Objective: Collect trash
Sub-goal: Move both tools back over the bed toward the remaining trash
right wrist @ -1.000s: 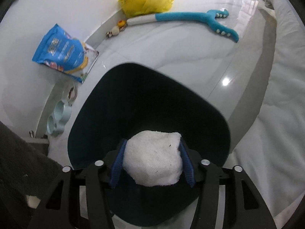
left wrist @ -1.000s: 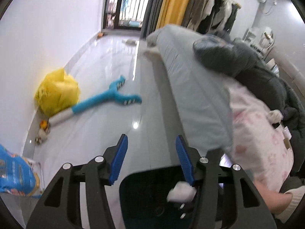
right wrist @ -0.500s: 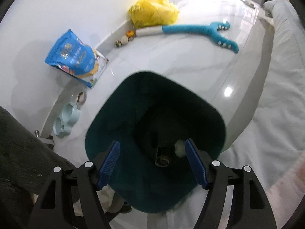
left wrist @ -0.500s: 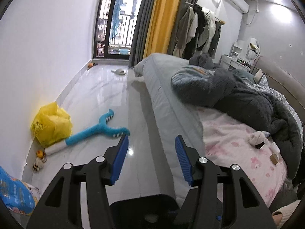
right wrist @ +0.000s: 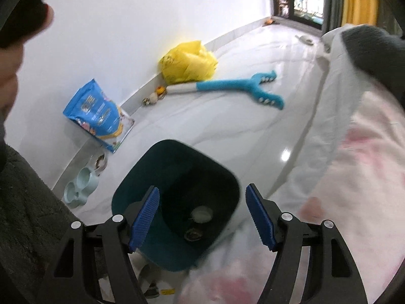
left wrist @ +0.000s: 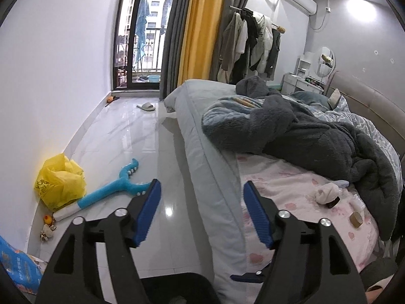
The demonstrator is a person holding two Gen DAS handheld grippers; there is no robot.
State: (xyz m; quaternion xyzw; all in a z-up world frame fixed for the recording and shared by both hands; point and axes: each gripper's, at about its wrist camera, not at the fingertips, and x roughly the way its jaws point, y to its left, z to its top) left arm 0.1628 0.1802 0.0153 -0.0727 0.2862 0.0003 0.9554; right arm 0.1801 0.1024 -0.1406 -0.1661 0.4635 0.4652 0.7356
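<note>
The bed still carries trash near its foot-end corner: a crumpled wad and a small roll on the pink sheet beside the grey blanket's edge. The dark bin stands on the floor by the bed's side edge, a white wad inside. The left gripper, jaws just opened, and the right gripper, jaws apart, are both empty. Reaching next, a jaw could snag blanket or sheet, or nudge the roll off the edge.
</note>
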